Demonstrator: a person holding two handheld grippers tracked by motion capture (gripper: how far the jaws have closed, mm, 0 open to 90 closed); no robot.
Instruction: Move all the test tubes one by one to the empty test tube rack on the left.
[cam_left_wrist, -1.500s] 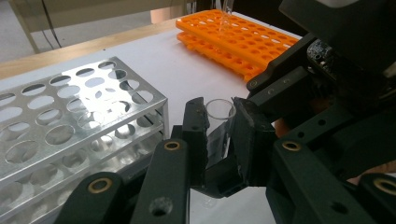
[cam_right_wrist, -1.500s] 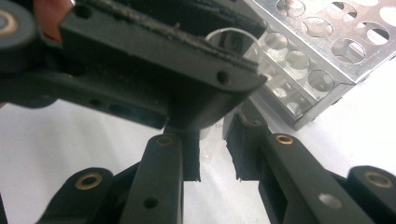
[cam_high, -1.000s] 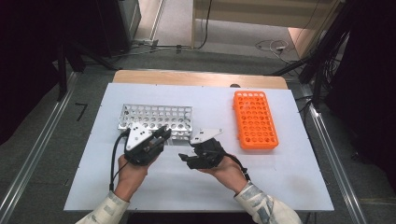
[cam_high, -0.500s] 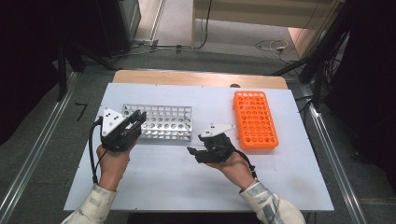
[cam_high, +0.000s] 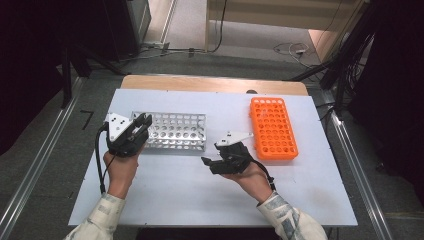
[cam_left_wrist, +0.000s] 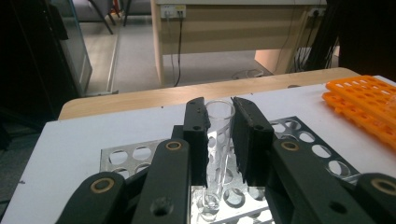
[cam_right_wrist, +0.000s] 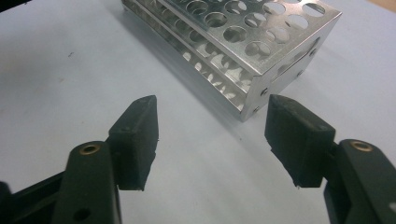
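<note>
White worktop (cam_high: 165, 200): left gripper (cam_high: 137, 127) has carried its clamped clear tube (cam_left_wrist: 218, 140) to the metal rack's (cam_high: 175, 131) end; right gripper (cam_high: 220, 162), jaws just widened, is empty.

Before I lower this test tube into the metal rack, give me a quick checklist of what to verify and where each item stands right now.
1. Grip on tube: the left gripper has its jaws shut on the clear test tube, held upright. Ok.
2. Tube over rack: its lower end hangs above the holes of the metal rack. Ok.
3. Tube lined up with one hole: cannot tell.
4. Right gripper out of the way: it sits apart from the rack's corner, over bare table; its jaws have just been opening, with nothing between them. Ok.
5. Orange rack clear of the path: off to the right. Ok.
</note>
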